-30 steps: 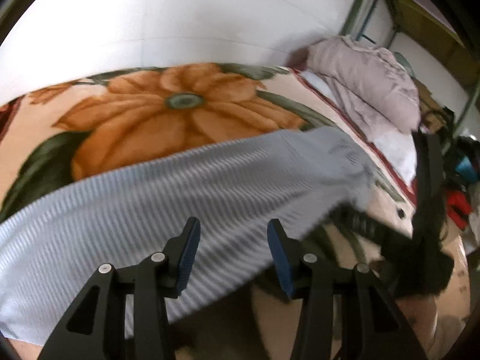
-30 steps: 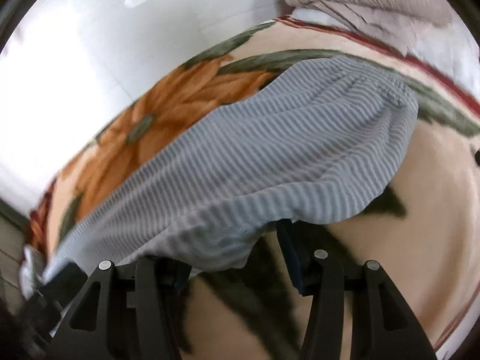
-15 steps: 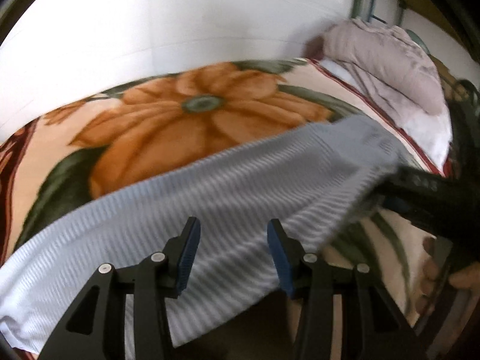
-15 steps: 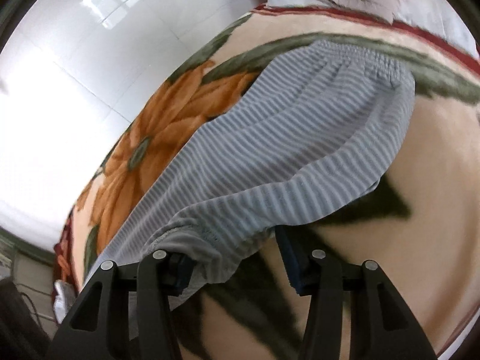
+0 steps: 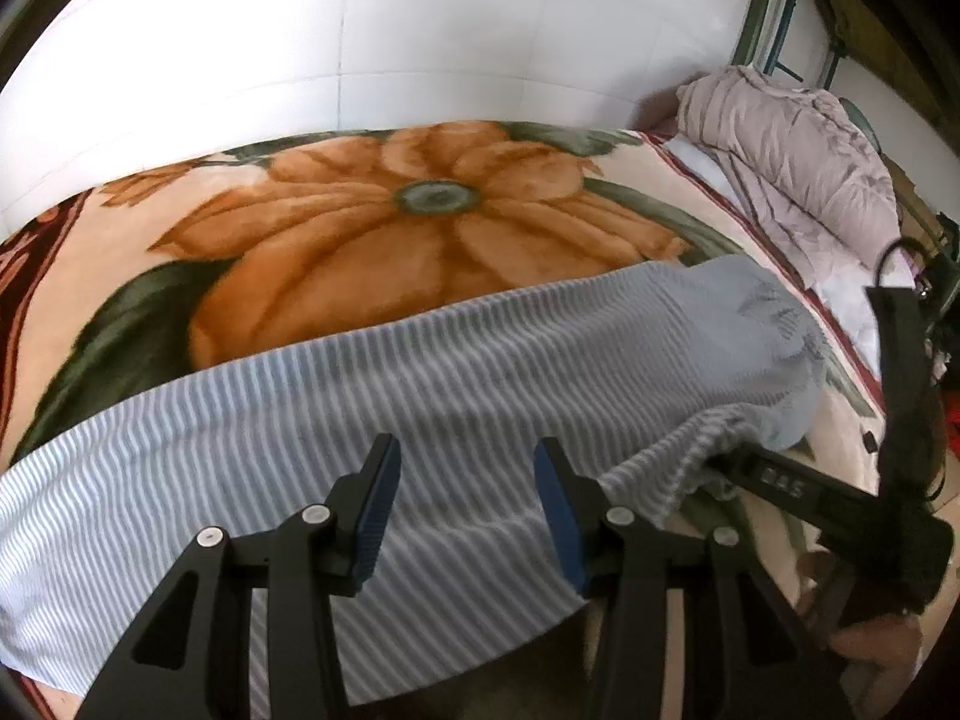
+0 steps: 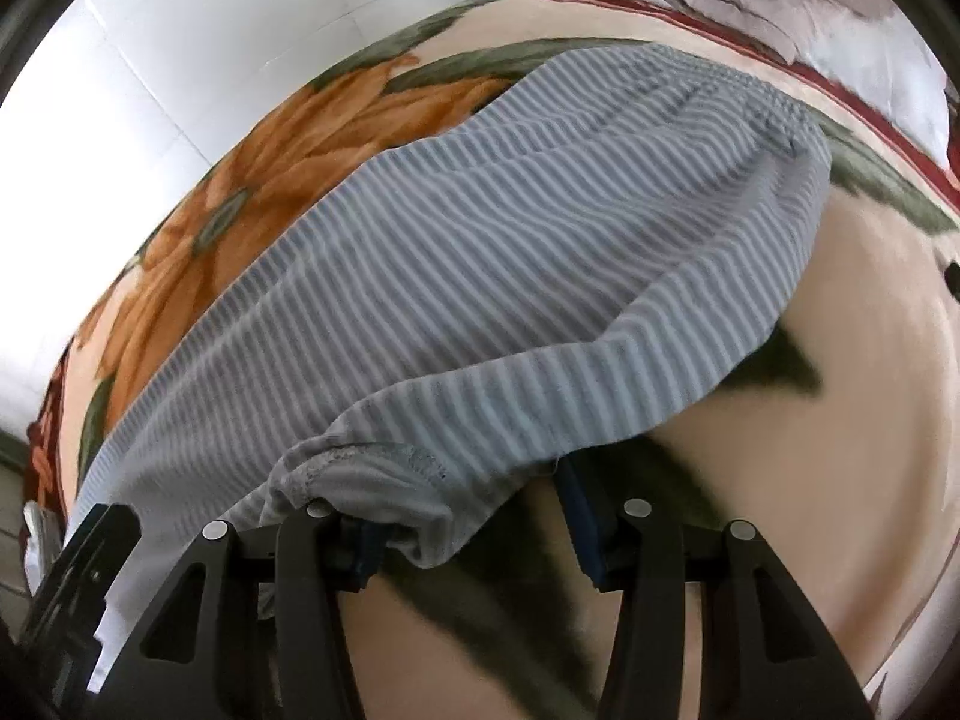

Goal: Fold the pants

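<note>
Grey-and-white striped pants (image 5: 420, 378) lie stretched across a flowered blanket (image 5: 390, 228) on a bed. My left gripper (image 5: 465, 504) hovers open over their near edge, blue pads apart with nothing pinched. In the same view my right gripper (image 5: 780, 486) reaches under the lifted edge near the waistband. In the right wrist view the pants (image 6: 540, 240) drape over my right gripper (image 6: 468, 540). Its jaws are closing with the bunched hem between them. Cloth hides the left fingertip; the right fingertip (image 6: 576, 528) stands clear of the cloth.
A white tiled wall (image 5: 420, 30) runs behind the bed. A mauve quilt (image 5: 798, 168) on a white pillow sits at the head end beside a green bed frame (image 5: 756, 6). A hand (image 5: 876, 642) grips the right tool.
The right gripper's jaws have narrowed around the pants' hem and it has dipped toward the blanket. The left gripper stays open over the pants' near edge.
</note>
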